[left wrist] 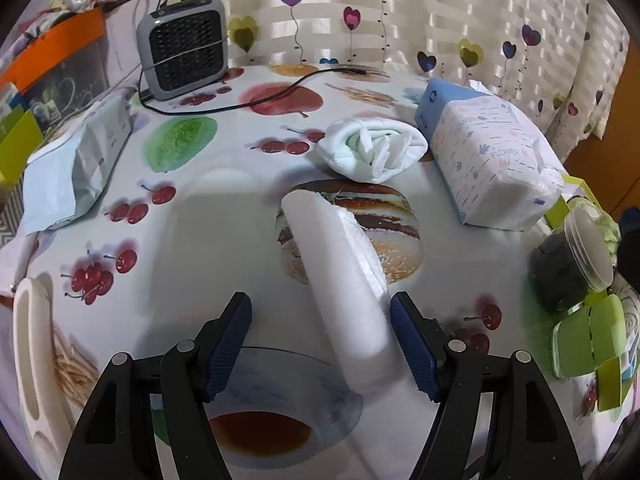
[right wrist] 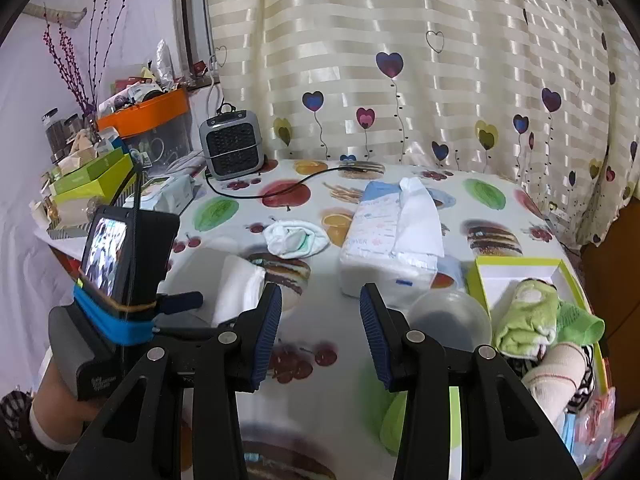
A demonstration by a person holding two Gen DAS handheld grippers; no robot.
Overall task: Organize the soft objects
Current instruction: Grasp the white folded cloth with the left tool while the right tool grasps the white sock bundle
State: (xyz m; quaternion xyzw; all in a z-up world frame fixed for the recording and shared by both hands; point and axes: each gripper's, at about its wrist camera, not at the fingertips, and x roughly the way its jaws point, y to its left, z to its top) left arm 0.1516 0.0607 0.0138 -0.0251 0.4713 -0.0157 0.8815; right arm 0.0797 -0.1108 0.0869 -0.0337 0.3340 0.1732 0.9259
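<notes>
Left tongs point(left wrist: 320, 344) spread wide, white roll point(left wrist: 344, 280) between, ungripped; right tongs point(right wrist: 320, 332) wide, empty.

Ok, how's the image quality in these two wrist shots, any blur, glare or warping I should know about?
Left wrist view: strong fisheye bending, dark corners, the rolled white cloth near the left gripper looks soft and washed out, soft shadows on the tablecloth. Right wrist view: same barrel warp, sheen on the curtain, the right gripper sharp, table edge below blurred.
</notes>
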